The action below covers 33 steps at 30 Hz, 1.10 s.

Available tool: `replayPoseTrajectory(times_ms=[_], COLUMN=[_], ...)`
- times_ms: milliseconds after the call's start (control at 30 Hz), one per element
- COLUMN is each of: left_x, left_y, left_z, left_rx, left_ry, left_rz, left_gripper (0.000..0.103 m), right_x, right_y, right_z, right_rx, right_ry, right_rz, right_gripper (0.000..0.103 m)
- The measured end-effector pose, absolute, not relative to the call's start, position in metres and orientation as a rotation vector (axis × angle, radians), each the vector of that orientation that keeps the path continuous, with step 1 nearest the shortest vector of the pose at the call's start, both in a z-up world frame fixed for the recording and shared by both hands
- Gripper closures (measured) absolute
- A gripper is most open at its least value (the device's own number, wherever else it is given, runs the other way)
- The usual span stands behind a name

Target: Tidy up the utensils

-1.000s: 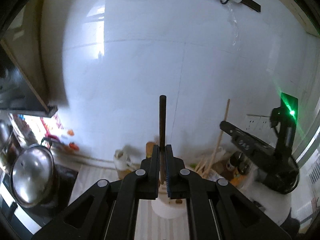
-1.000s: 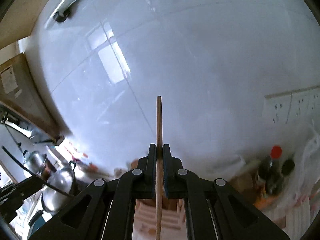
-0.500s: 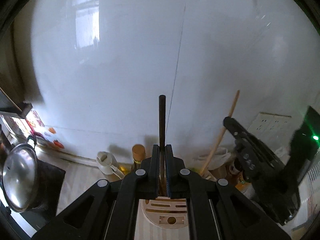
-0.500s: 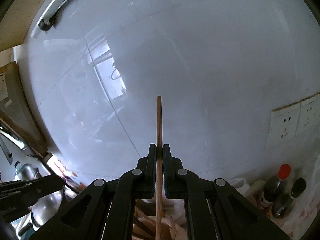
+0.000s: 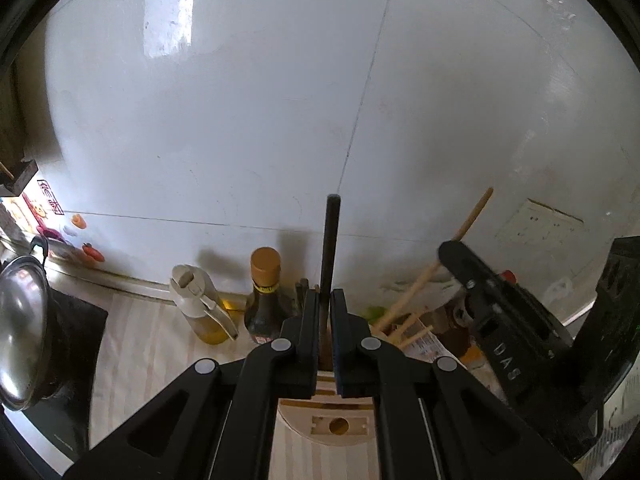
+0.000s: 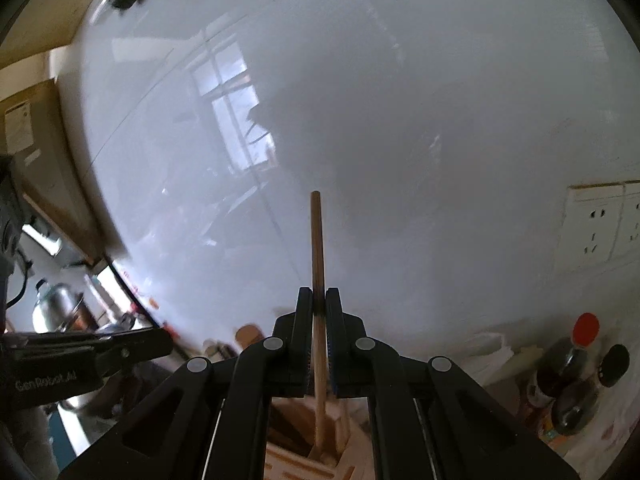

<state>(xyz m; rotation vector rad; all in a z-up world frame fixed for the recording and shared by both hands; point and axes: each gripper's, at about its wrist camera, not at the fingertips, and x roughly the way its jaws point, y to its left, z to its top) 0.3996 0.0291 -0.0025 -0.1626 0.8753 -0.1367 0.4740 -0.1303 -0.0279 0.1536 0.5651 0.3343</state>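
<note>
1. The left gripper (image 5: 325, 304) is clamped narrow on a dark stick (image 5: 331, 240), likely a chopstick, which rises straight up the middle of the left wrist view; its lower end runs down between the jaws and is hidden there
2. The right gripper (image 6: 319, 304) is pinched just as narrow on a light wooden chopstick (image 6: 317, 248), upright at centre frame, whose lower end reaches into an open compartment of the wooden holder (image 6: 304, 440) at the bottom
3. In the left view the holder's slotted top (image 5: 336, 420) shows at the bottom centre, right under the jaws
4. Risk, as I judge it: each stick is held at a single narrow point, so it could pivot and catch the holder's rim or a slot edge instead of dropping in
5. Further out, the oil bottle (image 5: 202, 304) and dark sauce bottle (image 5: 264, 296) stand just left of the holder; a sideways swing could knock them
6. The two grippers work close together and could bump
</note>
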Motion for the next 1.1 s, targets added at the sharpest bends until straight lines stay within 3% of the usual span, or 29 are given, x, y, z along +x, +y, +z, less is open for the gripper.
replayPoseTrajectory(times_ms=[133, 200, 233, 267, 300, 367, 433, 500, 567, 667, 1100], left_x=[0.391, 0.387, 0.385, 0.384, 0.382, 0.375, 0.366, 0.357, 0.345, 0.327, 0.280], left_y=[0.027, 0.027, 0.029, 0.030, 0.032, 0.039, 0.045, 0.050, 0.054, 0.054, 0.041], left_z=[0.007, 0.012, 0.015, 0.017, 0.020, 0.025, 0.029, 0.031, 0.027, 0.013, -0.047], left_rx=[-0.148, -0.140, -0.137, -0.134, -0.132, -0.133, -0.128, -0.110, -0.085, -0.033, -0.050], left_ry=[0.855, 0.848, 0.845, 0.843, 0.839, 0.808, 0.777, 0.764, 0.745, 0.732, 0.830], left_rz=[-0.137, -0.118, -0.103, -0.088, -0.070, -0.034, 0.001, 0.036, 0.072, 0.132, 0.168], left_gripper=[0.096, 0.095, 0.093, 0.081, 0.071, 0.026, 0.022, 0.019, 0.000, 0.000, 0.000], right_x=[0.460, 0.453, 0.447, 0.442, 0.439, 0.427, 0.415, 0.401, 0.390, 0.375, 0.343], right_y=[-0.124, -0.124, -0.126, -0.128, -0.128, -0.131, -0.138, -0.141, -0.138, -0.138, -0.137], right_z=[-0.028, -0.024, -0.022, -0.019, -0.018, -0.011, -0.005, -0.002, -0.003, -0.015, -0.051], right_rx=[0.111, 0.099, 0.101, 0.105, 0.109, 0.115, 0.117, 0.110, 0.090, 0.023, -0.125], right_ry=[0.589, 0.600, 0.599, 0.599, 0.600, 0.598, 0.598, 0.615, 0.632, 0.686, 0.761], right_rz=[0.356, 0.361, 0.363, 0.366, 0.369, 0.372, 0.362, 0.329, 0.282, 0.194, 0.025], right_gripper=[0.092, 0.079, 0.066, 0.054, 0.049, 0.043, 0.040, 0.028, 0.011, 0.000, 0.000])
